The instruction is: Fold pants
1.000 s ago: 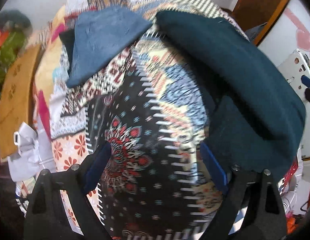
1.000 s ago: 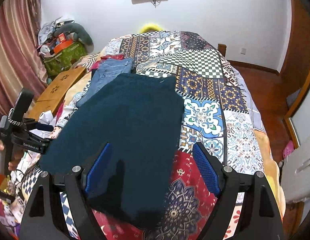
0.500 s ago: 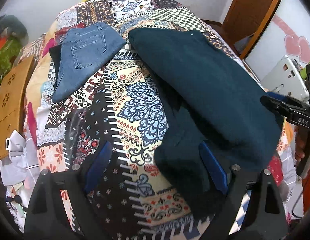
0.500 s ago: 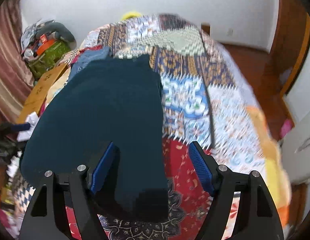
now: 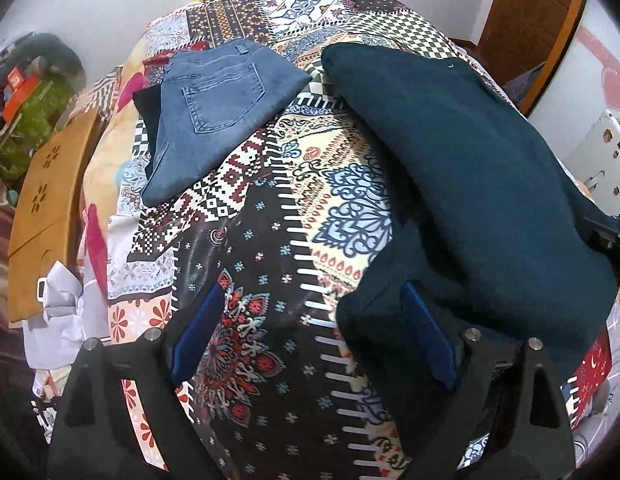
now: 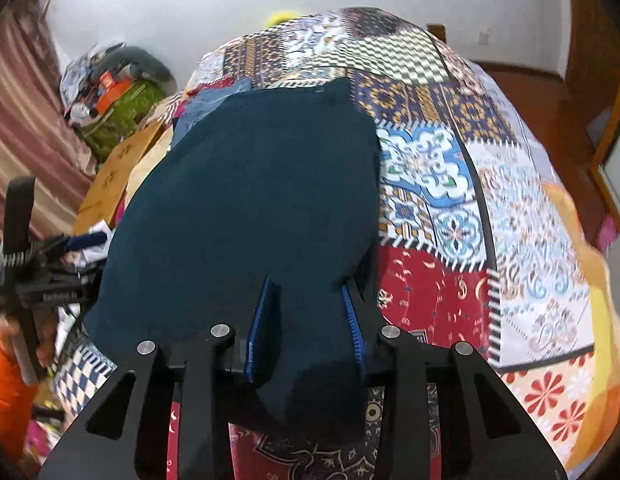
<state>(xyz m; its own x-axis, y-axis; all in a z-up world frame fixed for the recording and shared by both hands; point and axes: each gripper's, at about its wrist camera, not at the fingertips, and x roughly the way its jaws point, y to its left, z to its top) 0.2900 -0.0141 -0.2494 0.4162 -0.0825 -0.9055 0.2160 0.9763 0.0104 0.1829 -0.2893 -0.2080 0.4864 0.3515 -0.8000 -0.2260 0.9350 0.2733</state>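
The right claw [image 6: 305,320] is closing with the near corner of the dark teal pants [image 6: 245,200] between its jaws. The left claw [image 5: 310,332] gapes wide over the patchwork bed [image 5: 269,240]. Folded jeans [image 5: 213,112] lie beyond.

- Left wrist view: looks steeply down from close above the patchwork bedspread [image 5: 269,264], toward the far wall.
- Right wrist view: looks down the same bed from close above the dark teal pants [image 6: 245,208].
- Both views share the pants [image 5: 470,168] and bedspread [image 6: 450,184].
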